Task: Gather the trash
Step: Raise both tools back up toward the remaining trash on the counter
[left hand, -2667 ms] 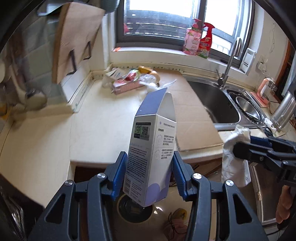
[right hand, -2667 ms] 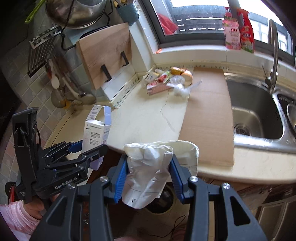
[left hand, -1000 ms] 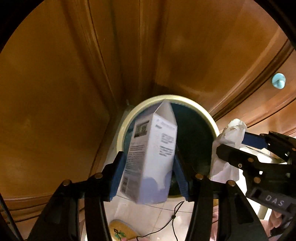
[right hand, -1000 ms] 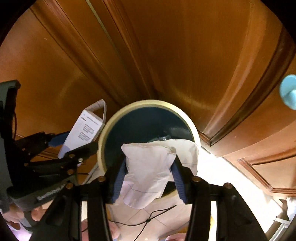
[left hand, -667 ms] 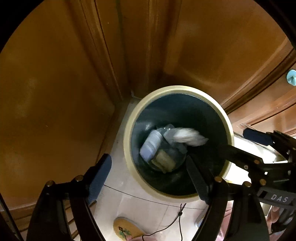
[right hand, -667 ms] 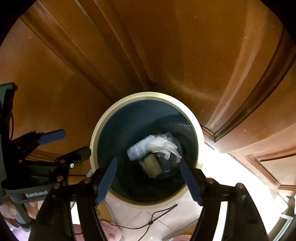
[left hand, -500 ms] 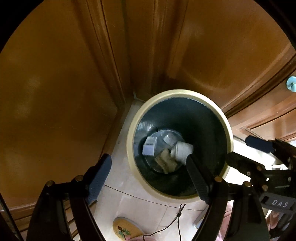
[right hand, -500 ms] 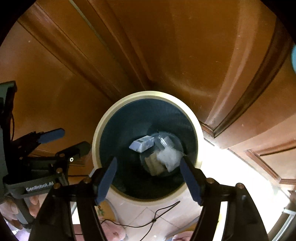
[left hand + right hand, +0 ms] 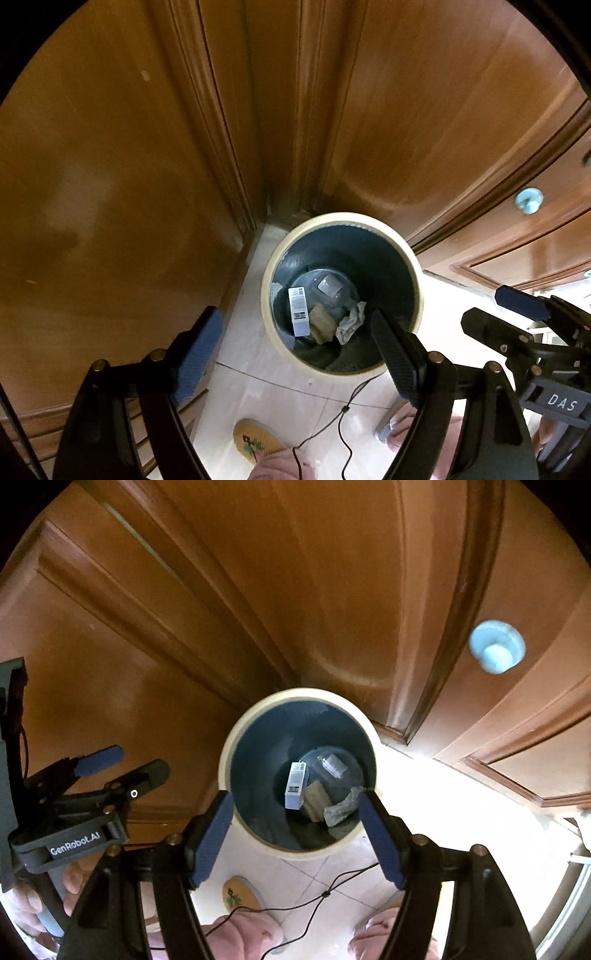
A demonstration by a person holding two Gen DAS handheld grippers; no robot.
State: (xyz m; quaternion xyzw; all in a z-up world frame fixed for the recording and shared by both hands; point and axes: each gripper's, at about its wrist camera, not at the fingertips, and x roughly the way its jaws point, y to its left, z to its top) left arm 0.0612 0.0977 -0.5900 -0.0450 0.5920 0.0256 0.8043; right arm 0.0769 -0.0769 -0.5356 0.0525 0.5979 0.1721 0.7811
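Note:
A round trash bin with a cream rim stands on the floor in the corner of wooden cabinets. Inside lie the white carton, the crumpled white paper, a brown piece and a clear plastic item. My left gripper is open and empty above the bin; it also shows in the right wrist view. My right gripper is open and empty above the bin; it also shows in the left wrist view.
Brown wooden cabinet doors surround the bin on the far sides, with a pale blue knob. A thin black cable runs over the tiled floor. A yellow slipper and pink slippers lie below.
Both grippers opened and dropped the carton and the paper into the bin, where they now lie at the bottom. Both grippers have since risen, so the bin looks smaller.

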